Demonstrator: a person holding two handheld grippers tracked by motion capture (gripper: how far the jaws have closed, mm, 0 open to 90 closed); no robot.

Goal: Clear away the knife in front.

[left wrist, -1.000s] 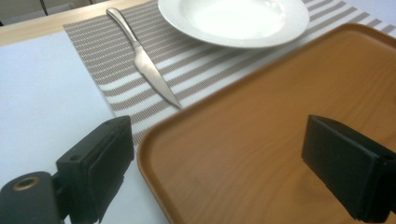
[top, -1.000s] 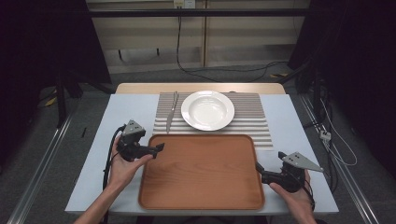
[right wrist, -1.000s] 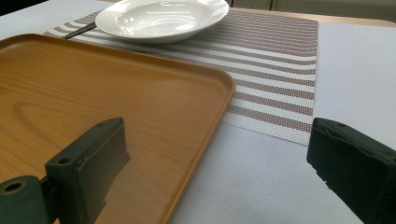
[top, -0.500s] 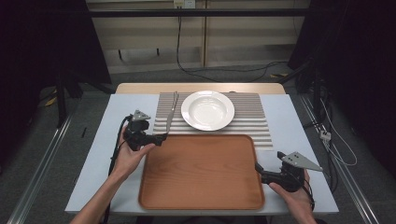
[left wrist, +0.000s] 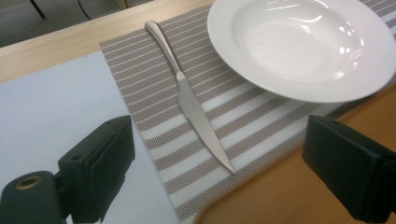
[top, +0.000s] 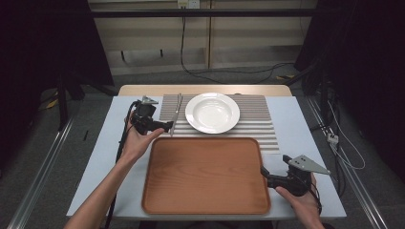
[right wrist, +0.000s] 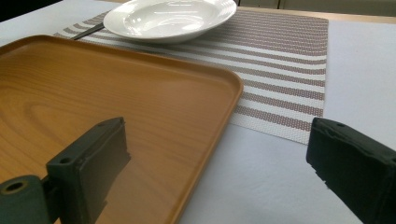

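Observation:
A silver knife (top: 175, 110) (left wrist: 187, 93) lies on the striped placemat (top: 260, 126), just left of a white plate (top: 212, 112) (left wrist: 299, 42) (right wrist: 168, 16). My left gripper (top: 168, 126) (left wrist: 222, 135) hovers at the mat's left edge, pointing at the knife's blade end. Its jaws are open and have just been opening a little; they grip nothing, and the blade tip lies beyond them. A wooden tray (top: 205, 174) (right wrist: 93, 93) sits in front of the mat. My right gripper (top: 264, 174) (right wrist: 219, 140) stands open at the tray's right rim, its pads off it.
The table has a pale blue cover (top: 105, 162) with a wooden strip along its far edge (top: 143, 89). Cables (top: 334, 143) hang off the right side. Dark floor and rails surround the table.
My left hand has left the tray's left edge and travelled away from me and to the right, up to the knife. The right hand and the tray have stayed put.

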